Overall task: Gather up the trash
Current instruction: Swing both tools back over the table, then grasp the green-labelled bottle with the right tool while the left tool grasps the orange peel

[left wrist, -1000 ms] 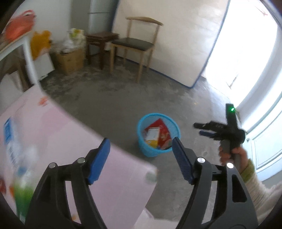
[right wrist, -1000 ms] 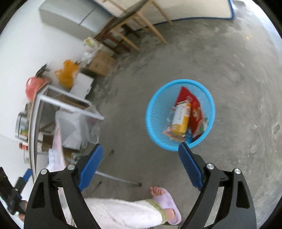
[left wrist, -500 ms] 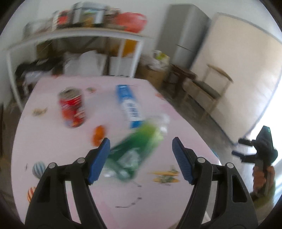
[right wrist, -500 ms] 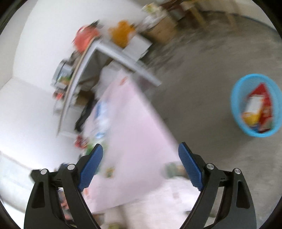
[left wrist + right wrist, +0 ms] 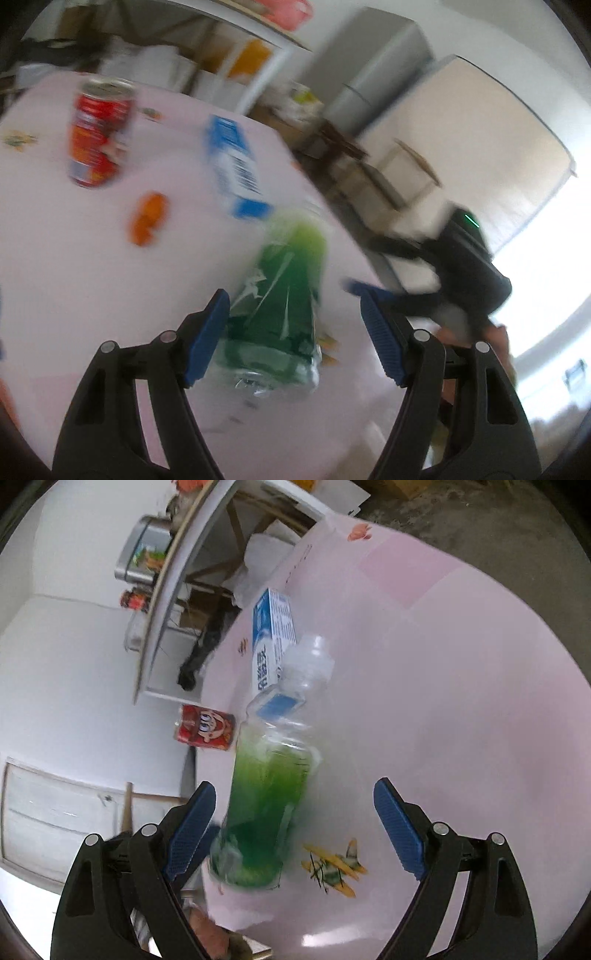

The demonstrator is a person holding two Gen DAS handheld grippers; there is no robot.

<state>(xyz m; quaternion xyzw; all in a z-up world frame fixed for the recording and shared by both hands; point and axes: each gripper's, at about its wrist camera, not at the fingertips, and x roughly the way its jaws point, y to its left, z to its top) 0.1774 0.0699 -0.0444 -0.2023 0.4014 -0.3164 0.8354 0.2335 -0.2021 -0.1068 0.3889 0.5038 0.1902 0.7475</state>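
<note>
Pink cloth covered the table (image 5: 66,258), with trash strewn across it. Farthest left in the left wrist view stood a red drink can (image 5: 99,133), upright; whether anything was in it I could not tell. Just right of it lay a small orange scrap (image 5: 147,218) flat on the cloth. Next came a blue and white carton (image 5: 236,166) on its side, its contents hidden. Touching or nearly touching the carton's near end was the neck of a clear plastic bottle (image 5: 280,295) with a green label, lying down and looking crumpled; the blur hid whether any liquid remained.

The left gripper (image 5: 295,336) had its blue pads spread wide on either side of the bottle's base, the left pad close against it and the right pad clearly apart, so nothing was pinched. Further right, the right gripper (image 5: 373,269) showed as a dark blur over the table edge.

From the right wrist view, the right gripper (image 5: 295,830) also stood wide open, the bottle (image 5: 269,797) lying between its fingers beside the left one, and a yellow airplane print (image 5: 334,866) on the cloth near the right finger. The can (image 5: 205,726) and carton (image 5: 271,642) lay beyond.
</note>
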